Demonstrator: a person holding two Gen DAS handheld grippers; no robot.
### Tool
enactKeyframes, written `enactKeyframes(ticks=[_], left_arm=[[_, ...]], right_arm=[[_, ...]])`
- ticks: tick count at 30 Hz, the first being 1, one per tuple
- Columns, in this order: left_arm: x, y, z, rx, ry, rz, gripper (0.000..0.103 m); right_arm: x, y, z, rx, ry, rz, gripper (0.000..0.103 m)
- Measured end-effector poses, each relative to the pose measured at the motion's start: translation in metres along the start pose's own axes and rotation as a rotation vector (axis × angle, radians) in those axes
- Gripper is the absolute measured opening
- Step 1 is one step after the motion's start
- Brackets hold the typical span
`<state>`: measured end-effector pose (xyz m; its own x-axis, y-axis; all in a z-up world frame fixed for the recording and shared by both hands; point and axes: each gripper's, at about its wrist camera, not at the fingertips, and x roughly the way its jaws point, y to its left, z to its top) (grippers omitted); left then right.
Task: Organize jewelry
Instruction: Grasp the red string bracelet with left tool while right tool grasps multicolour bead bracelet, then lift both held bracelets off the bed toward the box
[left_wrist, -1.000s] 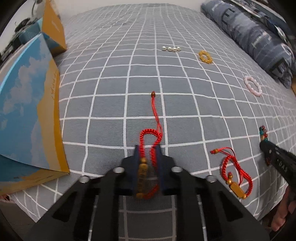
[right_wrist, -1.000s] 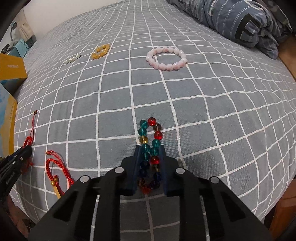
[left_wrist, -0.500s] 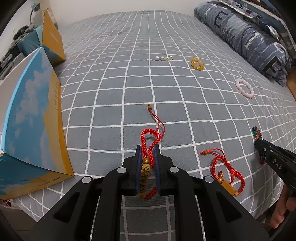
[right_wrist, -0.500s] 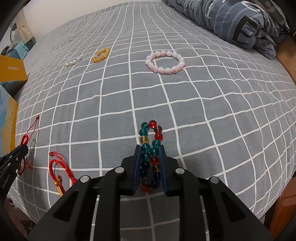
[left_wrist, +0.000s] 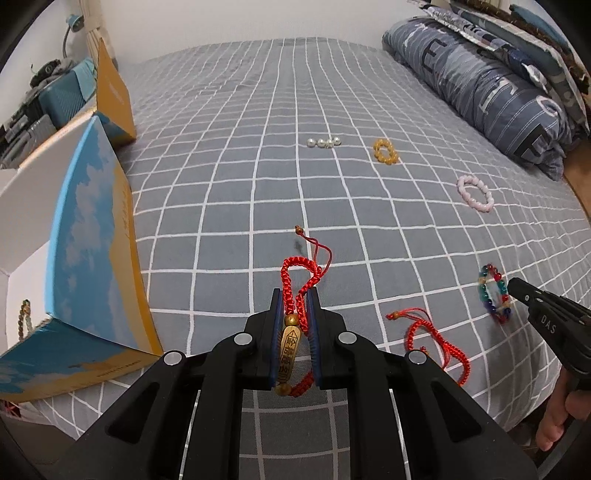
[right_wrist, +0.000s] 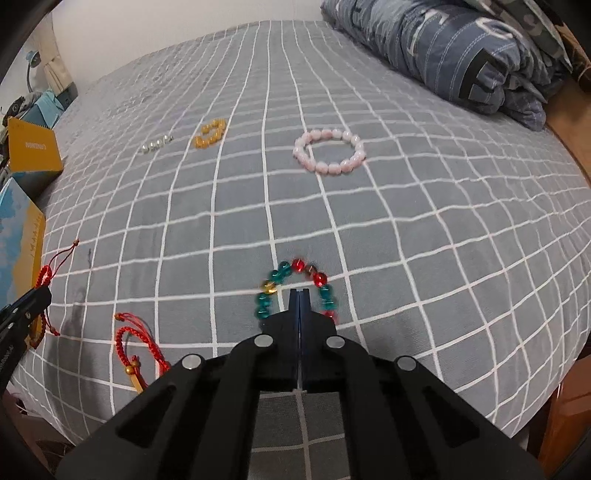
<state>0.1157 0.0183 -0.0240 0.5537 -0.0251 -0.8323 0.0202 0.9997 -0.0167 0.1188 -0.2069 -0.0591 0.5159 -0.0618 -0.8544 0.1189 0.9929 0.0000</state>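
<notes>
My left gripper (left_wrist: 295, 295) is shut on a red cord bracelet with a gold charm (left_wrist: 290, 345) and holds it above the grey checked bed (left_wrist: 229, 206). My right gripper (right_wrist: 299, 293) is fully shut; the multicoloured bead bracelet (right_wrist: 273, 286) lies looped around its tips, not between the pads. That bracelet also shows in the left wrist view (left_wrist: 493, 293). A second red cord bracelet (left_wrist: 436, 339) lies on the bed between the grippers. An open blue-and-yellow box (left_wrist: 85, 236) stands at the left.
A pink bead bracelet (right_wrist: 328, 155), an amber bead bracelet (right_wrist: 210, 134) and a row of pearls (right_wrist: 157, 144) lie farther back on the bed. A folded blue duvet (right_wrist: 461, 48) lies at the back right. The bed's edge runs near both grippers.
My left gripper has lifted with the red bracelet. My right gripper has closed fully, and the multicoloured bracelet has slipped from between its pads and spread into a ring around the tips.
</notes>
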Motion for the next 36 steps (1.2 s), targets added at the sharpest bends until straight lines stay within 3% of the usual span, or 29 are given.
enactKeyframes(ticks=[9,12,15,16,25,28,36], left_arm=[[-0.013,0.001,0.003,0.006,-0.029,-0.008,0.012],[-0.013,0.001,0.003,0.009,-0.03,-0.008,0.012],[-0.01,0.0,0.002,0.012,-0.02,-0.003,0.012],[-0.008,0.0,0.002,0.012,-0.017,-0.001,0.012],[-0.005,0.001,0.003,0.01,-0.012,0.004,0.012],[-0.005,0.002,0.003,0.011,-0.012,0.004,0.012],[-0.009,0.003,0.004,0.006,-0.02,0.002,0.012]], right_arm=[[-0.012,0.001,0.005,0.002,-0.034,0.012,0.0],[-0.004,-0.002,0.005,0.006,0.002,0.02,0.004],[0.006,-0.006,0.004,0.022,0.021,0.013,0.035],[0.008,-0.007,0.004,0.024,0.021,0.008,0.036],[0.04,-0.017,0.001,0.078,0.09,-0.015,0.035],[0.04,-0.014,0.003,0.053,0.085,-0.025,0.01],[0.017,-0.013,0.007,0.057,0.02,-0.008,0.009]])
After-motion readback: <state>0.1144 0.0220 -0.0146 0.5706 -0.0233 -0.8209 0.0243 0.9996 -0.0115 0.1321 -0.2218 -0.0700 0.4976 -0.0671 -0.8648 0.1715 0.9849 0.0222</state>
